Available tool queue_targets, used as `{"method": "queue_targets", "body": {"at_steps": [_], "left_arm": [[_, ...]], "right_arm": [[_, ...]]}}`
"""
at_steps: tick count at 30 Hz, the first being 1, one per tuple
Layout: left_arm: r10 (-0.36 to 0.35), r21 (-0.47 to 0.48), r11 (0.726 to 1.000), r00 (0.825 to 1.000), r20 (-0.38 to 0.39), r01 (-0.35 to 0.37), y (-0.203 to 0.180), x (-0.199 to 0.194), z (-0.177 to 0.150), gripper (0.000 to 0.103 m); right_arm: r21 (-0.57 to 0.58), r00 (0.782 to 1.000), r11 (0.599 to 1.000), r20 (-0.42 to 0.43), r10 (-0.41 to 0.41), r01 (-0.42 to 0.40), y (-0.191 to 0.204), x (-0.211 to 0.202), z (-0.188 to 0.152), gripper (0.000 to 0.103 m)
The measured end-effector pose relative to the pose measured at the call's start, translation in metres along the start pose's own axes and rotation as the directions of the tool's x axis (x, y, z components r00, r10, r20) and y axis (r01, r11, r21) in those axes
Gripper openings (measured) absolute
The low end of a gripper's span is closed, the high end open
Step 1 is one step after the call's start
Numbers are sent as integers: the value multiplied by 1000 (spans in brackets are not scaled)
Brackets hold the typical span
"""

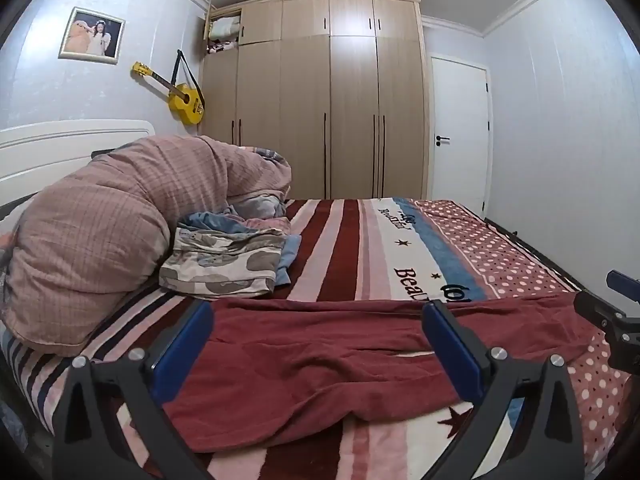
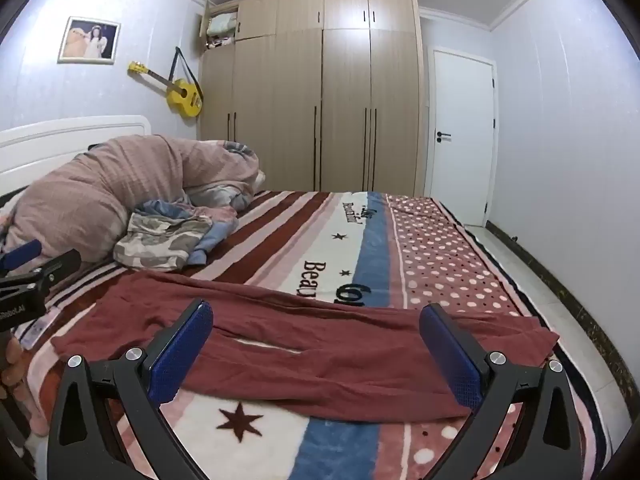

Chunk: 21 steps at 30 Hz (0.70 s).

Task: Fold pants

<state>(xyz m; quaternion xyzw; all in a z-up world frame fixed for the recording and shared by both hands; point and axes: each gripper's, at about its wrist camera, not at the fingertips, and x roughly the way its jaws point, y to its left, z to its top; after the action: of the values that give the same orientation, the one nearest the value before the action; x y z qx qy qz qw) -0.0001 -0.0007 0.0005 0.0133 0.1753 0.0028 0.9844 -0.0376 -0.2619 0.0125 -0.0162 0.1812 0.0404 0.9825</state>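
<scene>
Dark red pants (image 1: 320, 360) lie spread flat across the near part of the bed, legs side by side with a thin gap between them; they also show in the right wrist view (image 2: 320, 356). My left gripper (image 1: 320, 344) is open and empty, its blue pads wide apart just above the pants' left part. My right gripper (image 2: 316, 344) is open and empty above the pants' right part. The right gripper shows at the right edge of the left wrist view (image 1: 616, 308), and the left gripper at the left edge of the right wrist view (image 2: 28, 276).
The bed has a striped and dotted blanket (image 2: 432, 248). A pink quilt (image 1: 120, 232) and a pile of crumpled clothes (image 1: 228, 256) lie at the far left. A wardrobe (image 1: 328, 100), a door (image 1: 460, 132) and tiled floor (image 2: 560, 312) lie beyond.
</scene>
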Motion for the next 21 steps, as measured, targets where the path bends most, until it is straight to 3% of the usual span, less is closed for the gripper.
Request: {"method": "queue_targets", "body": {"at_steps": [21], "left_arm": [[-37, -36, 999, 999, 2, 37, 0, 10, -9, 102]], "right_arm": [[52, 1000, 998, 10, 17, -17, -13, -1, -10, 102]]}}
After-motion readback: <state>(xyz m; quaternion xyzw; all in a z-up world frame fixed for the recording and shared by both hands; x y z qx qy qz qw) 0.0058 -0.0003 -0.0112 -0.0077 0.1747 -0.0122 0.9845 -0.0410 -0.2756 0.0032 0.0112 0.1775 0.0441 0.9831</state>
